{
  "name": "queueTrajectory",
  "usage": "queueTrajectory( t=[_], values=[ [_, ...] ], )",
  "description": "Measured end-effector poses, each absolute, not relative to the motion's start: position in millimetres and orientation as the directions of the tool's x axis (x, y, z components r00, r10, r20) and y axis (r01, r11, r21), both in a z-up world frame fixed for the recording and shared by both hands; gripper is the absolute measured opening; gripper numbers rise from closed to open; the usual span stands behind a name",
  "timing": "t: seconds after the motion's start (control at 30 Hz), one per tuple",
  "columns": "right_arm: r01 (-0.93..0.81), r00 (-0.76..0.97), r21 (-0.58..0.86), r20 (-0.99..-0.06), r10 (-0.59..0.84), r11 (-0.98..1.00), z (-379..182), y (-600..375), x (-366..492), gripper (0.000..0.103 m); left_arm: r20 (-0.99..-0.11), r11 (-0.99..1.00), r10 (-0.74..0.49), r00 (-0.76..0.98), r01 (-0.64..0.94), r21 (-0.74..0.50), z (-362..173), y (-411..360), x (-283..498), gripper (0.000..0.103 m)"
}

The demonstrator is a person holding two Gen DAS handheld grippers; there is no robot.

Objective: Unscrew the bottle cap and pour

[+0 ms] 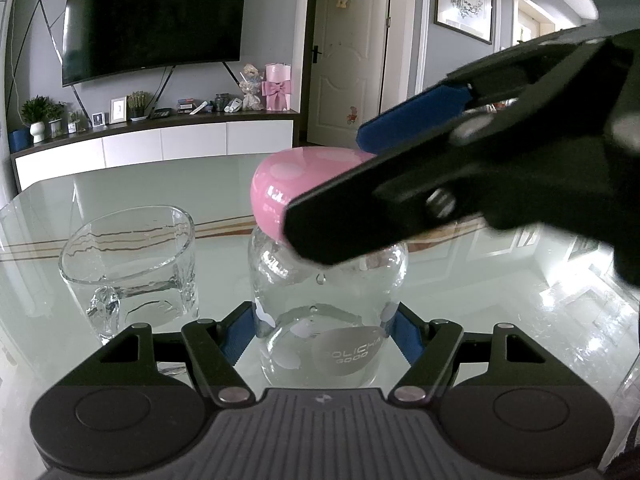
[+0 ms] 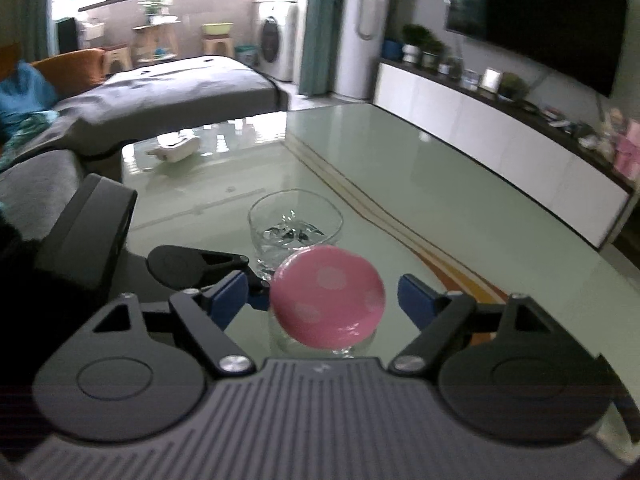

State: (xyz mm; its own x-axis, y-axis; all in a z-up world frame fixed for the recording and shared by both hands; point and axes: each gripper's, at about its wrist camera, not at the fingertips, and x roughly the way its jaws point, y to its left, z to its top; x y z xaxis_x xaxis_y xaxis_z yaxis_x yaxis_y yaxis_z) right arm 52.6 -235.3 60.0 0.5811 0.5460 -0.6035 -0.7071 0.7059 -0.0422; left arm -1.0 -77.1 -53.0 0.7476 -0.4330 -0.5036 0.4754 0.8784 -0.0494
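Bottle: we are seeing the clear glass bottle (image 1: 326,320) standing upright on the glass counter (image 1: 500,300), low in the middle of the left wrist view, with what looks like a little water inside.
Left tool: the left tool (image 1: 324,334) is closing its blue pads on both sides of the bottle's body, so we are judging it clamped and steadying the bottle.
Cap: the pink spotted cap (image 2: 328,304) is sitting on the bottle's neck, in the centre of the right wrist view.
Right tool: the right tool (image 2: 322,300) is straddling the cap from above; its jaws are standing wider than the cap, with a clear gap on the right side, and it is holding nothing.
Glass: the tumbler (image 1: 132,268) is standing just left of the bottle, with some water in its base.
Stage: we are finding that a seated cap fits either loosening or screwing back on, so we cannot tell which.
Doing it well: we are judging that centring the pads on the cap's rim, closing evenly and keeping the bottle from turning matters most; the smooth domed cap may slip.
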Motion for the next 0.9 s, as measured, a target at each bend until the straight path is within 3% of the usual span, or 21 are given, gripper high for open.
queueTrajectory(
  t=[0.27,0.4,0.9],
  values=[
    [-0.610,0.635,-0.013,-0.605,0.480,0.792,57,-228,45,0.077,-0.504,0.878,-0.433,0.748,0.476,-0.049,-53,-75,-2,0.075],
    [-0.558,0.659,0.002,-0.607,0.444,0.830,56,-224,41,0.066,-0.504,0.878,-0.433,0.747,0.476,-0.050,-53,-73,-3,0.075],
    [-0.589,0.634,0.023,-0.607,0.479,0.808,52,-227,44,0.065,-0.503,0.878,-0.433,0.748,0.477,-0.047,-55,-72,-1,0.075]
  ],
)
